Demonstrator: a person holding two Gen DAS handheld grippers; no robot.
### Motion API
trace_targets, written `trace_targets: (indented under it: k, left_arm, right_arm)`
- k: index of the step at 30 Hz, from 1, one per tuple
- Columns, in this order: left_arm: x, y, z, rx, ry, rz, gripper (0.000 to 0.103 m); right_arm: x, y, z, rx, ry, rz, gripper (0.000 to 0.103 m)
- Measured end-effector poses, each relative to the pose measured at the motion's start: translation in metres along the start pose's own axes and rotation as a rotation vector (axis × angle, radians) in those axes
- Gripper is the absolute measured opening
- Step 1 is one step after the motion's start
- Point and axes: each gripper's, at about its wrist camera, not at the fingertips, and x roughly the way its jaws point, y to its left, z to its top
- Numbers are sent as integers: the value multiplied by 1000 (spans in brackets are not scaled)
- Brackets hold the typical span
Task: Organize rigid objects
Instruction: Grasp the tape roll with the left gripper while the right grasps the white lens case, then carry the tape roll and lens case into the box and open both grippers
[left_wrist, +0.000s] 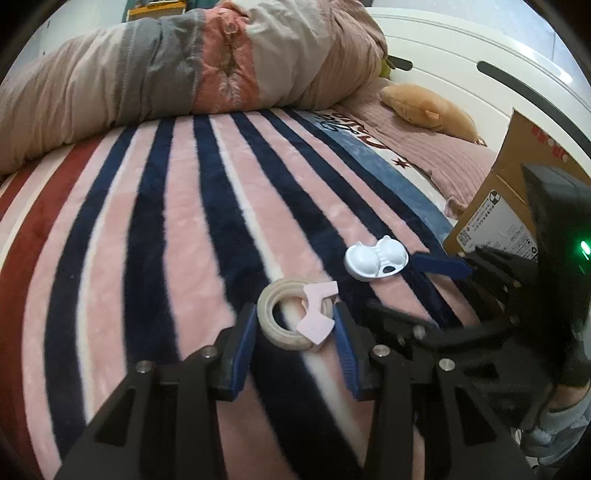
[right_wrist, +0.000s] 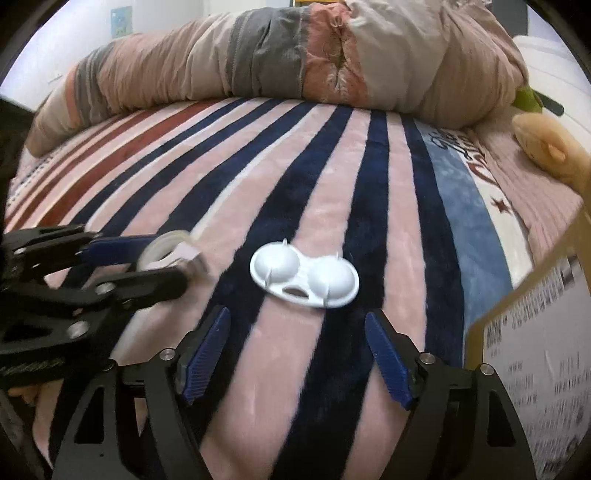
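Both wrist views low, close, sharing bedspread (left_wrist: 177, 229)

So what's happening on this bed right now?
A person works two handheld grippers over a striped blanket. The left gripper is open around a tape roll that lies on the blanket. The right gripper is open, just short of a white twin-domed plastic case. A cardboard box stands at the right.

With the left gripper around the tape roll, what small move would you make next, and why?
Probably close the left gripper on the tape roll. Its fingers already straddle the roll on the striped blanket, with small gaps on both sides, so no repositioning seems needed. The right gripper stands open, short of the white case.
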Motion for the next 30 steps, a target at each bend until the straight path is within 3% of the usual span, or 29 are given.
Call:
trace_targets:
  k: [5,7,16,21,25,30]
  left_arm:
    - [-12,7,-5,4,-12,51,38]
    - [-13,10,-8,5,-8,69,38]
    - [-30,18,-15,-8,-17,111,38]
    - [-56,16,-21,-13,-55,137,38]
    - [-98,5,-18,-28,-133,165,38]
    - [-151,-22,-8,-16,-221,154,38]
  right_arm:
    - [11,3,12,-7,3,-18,72]
    - [12,6,13,-18,-2,-18,58]
    - [-15,30,3,-97,-65,18,58]
    - [-43,37,-6,-106,-95,50,58]
    - [-79,42,-14,-105,-143,82,58]
    - [-141,45,-20,-132,-251,113,58]
